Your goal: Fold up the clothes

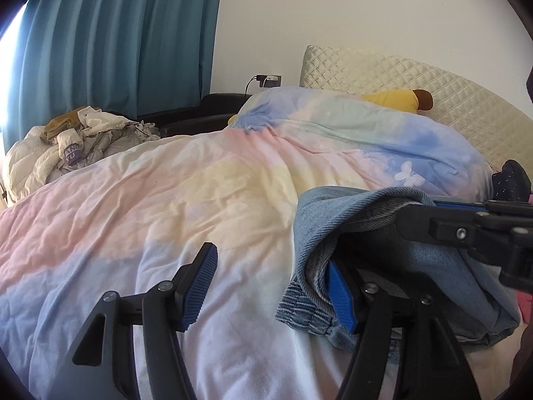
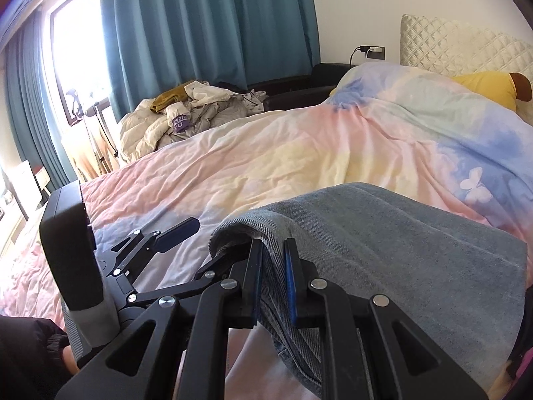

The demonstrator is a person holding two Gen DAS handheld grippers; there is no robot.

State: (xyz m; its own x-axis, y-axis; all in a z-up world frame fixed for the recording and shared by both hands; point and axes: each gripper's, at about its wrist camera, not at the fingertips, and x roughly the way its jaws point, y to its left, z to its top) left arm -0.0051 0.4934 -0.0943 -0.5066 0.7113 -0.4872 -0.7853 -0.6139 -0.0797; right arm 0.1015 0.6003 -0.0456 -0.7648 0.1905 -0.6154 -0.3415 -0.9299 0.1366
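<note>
A blue denim garment (image 1: pixel 393 233) lies bunched at the near right of the bed; it also fills the lower right of the right wrist view (image 2: pixel 399 253). My left gripper (image 1: pixel 269 286) is open, its right finger under a denim fold, its left finger over bare duvet. My right gripper (image 2: pixel 271 266) is shut on a fold of the denim garment and holds it slightly raised. The right gripper also shows at the right edge of the left wrist view (image 1: pixel 466 226), and the left gripper at the left of the right wrist view (image 2: pixel 160 236).
A pastel pink, yellow and blue duvet (image 1: pixel 186 193) covers the bed. A pile of white and grey clothes (image 1: pixel 86 143) lies at the far left corner. A quilted headboard (image 1: pixel 416 80) and yellow plush (image 1: pixel 393 98) stand at the back. Teal curtains (image 1: pixel 116 40) hang left.
</note>
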